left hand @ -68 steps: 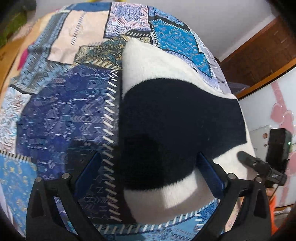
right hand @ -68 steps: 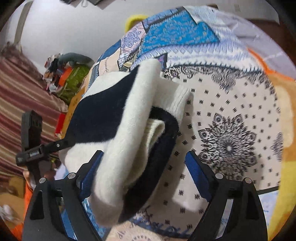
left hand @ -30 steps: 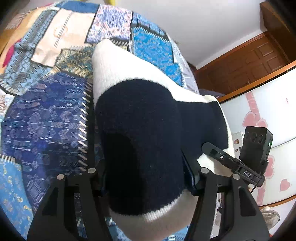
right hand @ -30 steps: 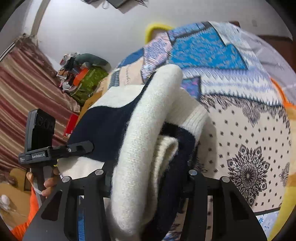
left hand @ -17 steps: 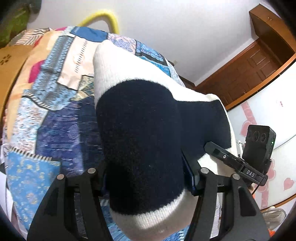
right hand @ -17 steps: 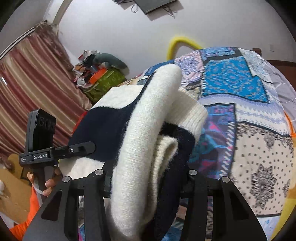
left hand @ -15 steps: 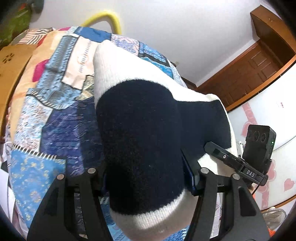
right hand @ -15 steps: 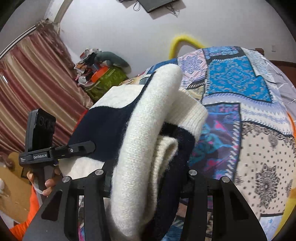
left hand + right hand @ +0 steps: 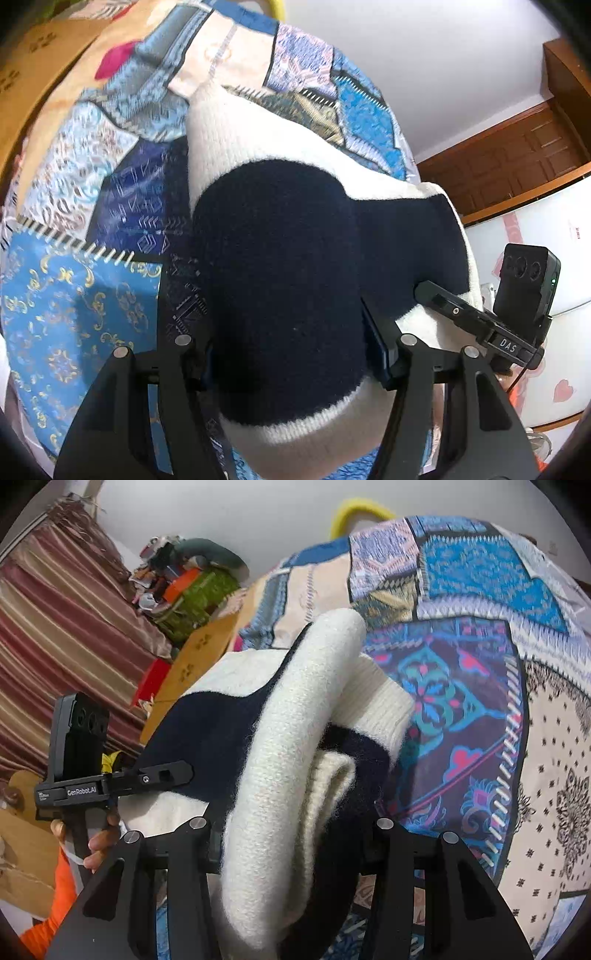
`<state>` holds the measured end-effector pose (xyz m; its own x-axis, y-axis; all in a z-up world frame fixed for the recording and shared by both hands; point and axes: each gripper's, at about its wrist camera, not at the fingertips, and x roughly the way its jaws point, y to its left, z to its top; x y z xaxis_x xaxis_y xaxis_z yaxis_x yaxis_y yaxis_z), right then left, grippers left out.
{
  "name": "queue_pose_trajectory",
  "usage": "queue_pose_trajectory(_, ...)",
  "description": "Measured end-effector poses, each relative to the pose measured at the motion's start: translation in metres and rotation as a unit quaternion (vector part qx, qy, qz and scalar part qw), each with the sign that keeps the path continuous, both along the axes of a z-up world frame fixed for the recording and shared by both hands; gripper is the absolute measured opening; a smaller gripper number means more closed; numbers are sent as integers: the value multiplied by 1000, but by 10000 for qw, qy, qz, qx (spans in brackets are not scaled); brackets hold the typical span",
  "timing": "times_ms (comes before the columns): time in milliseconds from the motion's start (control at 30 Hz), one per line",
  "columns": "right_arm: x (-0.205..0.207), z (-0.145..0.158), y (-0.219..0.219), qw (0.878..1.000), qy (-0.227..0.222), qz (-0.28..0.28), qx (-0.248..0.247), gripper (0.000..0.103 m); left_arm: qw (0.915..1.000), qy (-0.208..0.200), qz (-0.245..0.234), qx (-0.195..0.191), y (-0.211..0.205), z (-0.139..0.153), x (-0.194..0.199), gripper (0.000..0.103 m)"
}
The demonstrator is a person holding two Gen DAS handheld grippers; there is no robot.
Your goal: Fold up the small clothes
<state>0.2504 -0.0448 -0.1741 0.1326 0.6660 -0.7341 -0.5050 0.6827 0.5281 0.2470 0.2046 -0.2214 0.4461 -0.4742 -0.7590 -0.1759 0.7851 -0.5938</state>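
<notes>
A folded navy and cream knit sweater is held above the patchwork quilt on the bed. My left gripper is shut on one end of the folded bundle. My right gripper is shut on the other end, where the cream and navy layers show edge-on. Each view shows the other gripper's body beside the sweater: the right one and the left one. The fingertips are hidden in the knit.
The quilt covers the bed below and ahead. A pile of clothes and bags and a striped curtain stand at the far left. A wooden door and a white cabinet are at the right.
Both grippers closed on the folded sweater and lifted it off the quilt. Since half a second ago they have tipped down and moved over the bed with it.
</notes>
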Motion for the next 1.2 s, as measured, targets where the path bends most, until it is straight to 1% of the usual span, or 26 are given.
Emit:
queue_pose_trajectory(67, 1, -4, -1, 10000, 49, -14, -6, 43, 9999, 81, 20, -91, 2, -11, 1, 63)
queue_pose_trajectory(133, 3, -6, -1, 10000, 60, -14, -6, 44, 9998, 75, 48, -184, 5, -18, 0, 65)
queue_pose_trajectory(267, -3, -5, -1, 10000, -16, 36, -91, 48, 9996, 57, 73, -256, 6, -21, -5, 67)
queue_pose_trajectory(367, -6, -3, -5, 9999, -64, 3, -138, 50, 9997, 52, 145, -206, 7, -14, -13, 67)
queue_pose_trajectory(433, -9, 1, -10, 9998, -131, -47, -174, 51, 9998, 0, 192, -67, 8, -9, -18, 67)
queue_pose_trajectory(500, -14, 6, -16, 9995, -218, -85, -213, 52, 9996, -48, 215, 151, 7, -1, -24, 67)
queue_pose_trajectory(567, -18, 13, -21, 9992, -304, -123, -233, 52, 9987, -96, 261, 423, 7, 8, -29, 67)
queue_pose_trajectory(600, -20, 17, -24, 9990, -356, -135, -252, 52, 9975, -150, 290, 625, 5, 16, -33, 67)
queue_pose_trajectory(667, -24, 26, -29, 9984, -462, -177, -259, 52, 9950, -252, 331, 910, 4, 27, -37, 67)
queue_pose_trajectory(767, -33, 46, -37, 9961, -797, -262, -271, 52, 9892, -471, 433, 1320, 2, 53, -51, 67)
queue_pose_trajectory(800, -36, 53, -40, 9953, -896, -277, -253, 52, 9877, -541, 468, 1388, 1, 59, -54, 67)
queue_pose_trajectory(900, -47, 80, -47, 9913, -1268, -336, -133, 52, 9806, -869, 597, 1651, -3, 91, -69, 67)
queue_pose_trajectory(1000, -63, 110, -54, 9839, -1742, -403, 22, 52, 9674, -1341, 698, 2030, -15, 129, -90, 67)
queue_pose_trajectory(1067, -76, 128, -57, 9769, -2086, -436, 132, 52, 9591, -1618, 722, 2206, -25, 151, -99, 67)
queue_pose_trajectory(1133, -94, 152, -60, 9666, -2510, -456, 259, 52, 9481, -1978, 765, 2370, -36, 175, -116, 67)
queue_pose_trajectory(1200, -107, 169, -62, 9579, -2806, -474, 386, 52, 9354, -2327, 836, 2527, -48, 199, -134, 67)
